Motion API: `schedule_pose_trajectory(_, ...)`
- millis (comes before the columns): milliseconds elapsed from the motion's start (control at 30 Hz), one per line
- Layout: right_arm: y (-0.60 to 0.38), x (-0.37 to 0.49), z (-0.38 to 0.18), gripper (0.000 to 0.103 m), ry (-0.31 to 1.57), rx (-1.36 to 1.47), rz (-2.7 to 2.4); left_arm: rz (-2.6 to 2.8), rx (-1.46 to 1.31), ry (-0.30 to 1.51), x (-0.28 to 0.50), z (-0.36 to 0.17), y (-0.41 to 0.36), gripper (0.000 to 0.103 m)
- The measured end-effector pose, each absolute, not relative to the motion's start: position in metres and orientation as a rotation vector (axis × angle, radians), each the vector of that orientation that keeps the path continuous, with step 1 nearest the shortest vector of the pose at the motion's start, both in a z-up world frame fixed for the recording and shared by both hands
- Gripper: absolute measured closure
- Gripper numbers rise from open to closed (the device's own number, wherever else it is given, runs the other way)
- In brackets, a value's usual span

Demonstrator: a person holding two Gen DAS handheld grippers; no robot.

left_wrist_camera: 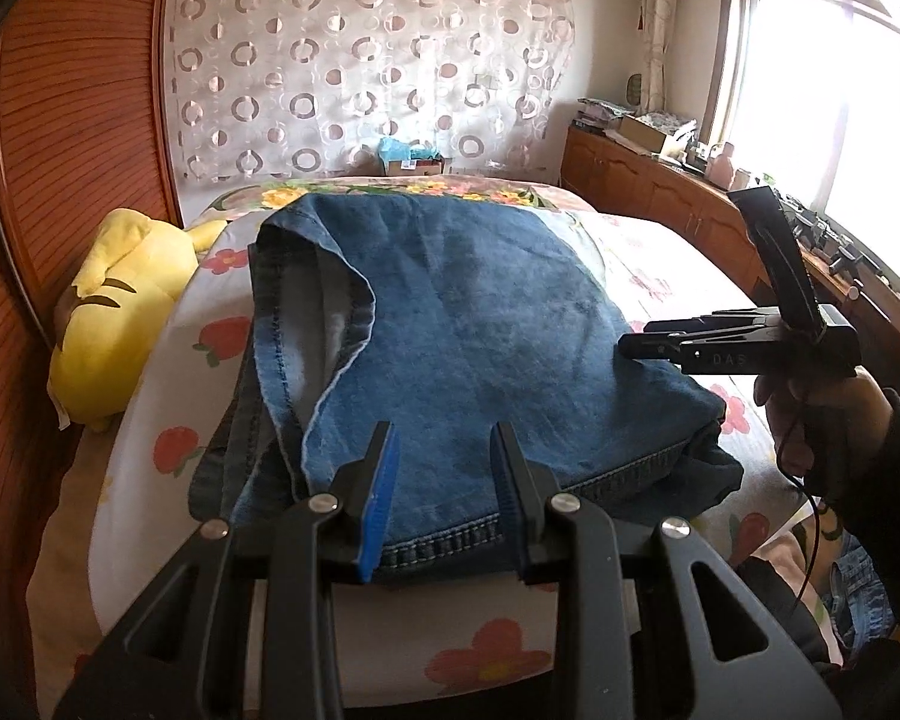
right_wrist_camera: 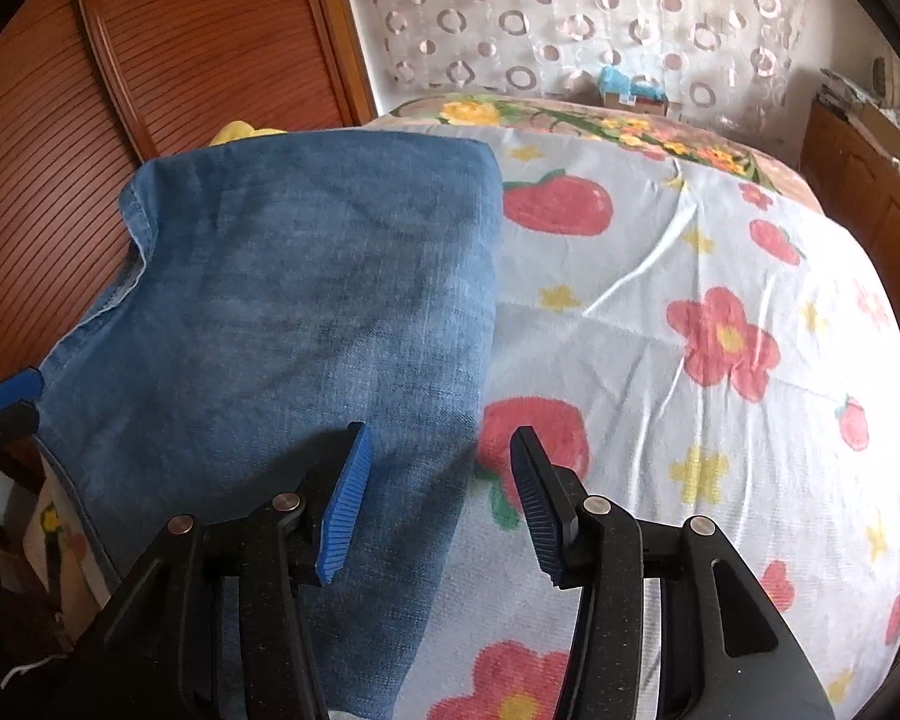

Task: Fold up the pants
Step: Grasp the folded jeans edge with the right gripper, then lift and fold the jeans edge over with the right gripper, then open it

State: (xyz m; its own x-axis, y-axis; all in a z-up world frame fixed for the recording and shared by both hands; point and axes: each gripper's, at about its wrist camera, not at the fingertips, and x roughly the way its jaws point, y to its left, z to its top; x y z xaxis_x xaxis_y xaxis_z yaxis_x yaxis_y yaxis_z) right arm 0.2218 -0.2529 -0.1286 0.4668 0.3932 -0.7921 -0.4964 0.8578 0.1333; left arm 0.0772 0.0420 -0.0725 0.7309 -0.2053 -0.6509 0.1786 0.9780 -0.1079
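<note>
I see jeans [left_wrist_camera: 450,324] already folded into compact stack on flowered bedspread [right_wrist_camera: 690,312] — one more fold or tidy-up likely left. Left gripper [left_wrist_camera: 444,492] jaws apart over near hem, gripping nothing; right gripper [right_wrist_camera: 438,504] gaping above right edge, empty. Open bedspread right — plush toy [left_wrist_camera: 120,306] crowds left.

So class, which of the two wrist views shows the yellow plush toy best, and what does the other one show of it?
The left wrist view: the yellow plush toy lies in plain sight beside the bed's floral sheet, against the wooden headboard. The right wrist view shows only a yellow sliver of it above the folded jeans.
</note>
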Motion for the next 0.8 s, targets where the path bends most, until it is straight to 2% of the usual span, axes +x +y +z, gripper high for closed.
schedule_pose_trajectory(233, -0.251, 0.22, -0.129, 0.053, 0.934, -0.107, 0.573, -0.211, -0.039, 0.734, 0.079, -0.078, 0.041, 0.073)
schedule_pose_trajectory(400, -0.247, 0.216, -0.129, 0.08, 0.94, -0.09, 0.632, -0.209, -0.042, 0.743, 0.079, -0.082, 0.04, 0.073)
schedule_pose_trajectory(433, -0.246, 0.215, -0.127, 0.092, 0.935, -0.088, 0.642, -0.208, -0.041, 0.744, 0.079, -0.082, 0.04, 0.073)
schedule_pose_trajectory(467, -0.247, 0.213, -0.125, 0.098, 0.925, -0.086, 0.641, -0.208, -0.04, 0.746, 0.08, -0.083, 0.04, 0.073)
schedule_pose_trajectory(500, -0.247, 0.212, -0.122, 0.101, 0.912, -0.081, 0.639, -0.208, -0.039, 0.747, 0.08, -0.083, 0.04, 0.073)
schedule_pose_trajectory(800, -0.243, 0.187, -0.05, 0.103, 0.708, -0.074, 0.691, -0.2, -0.04, 0.726, 0.077, -0.073, 0.042, 0.073)
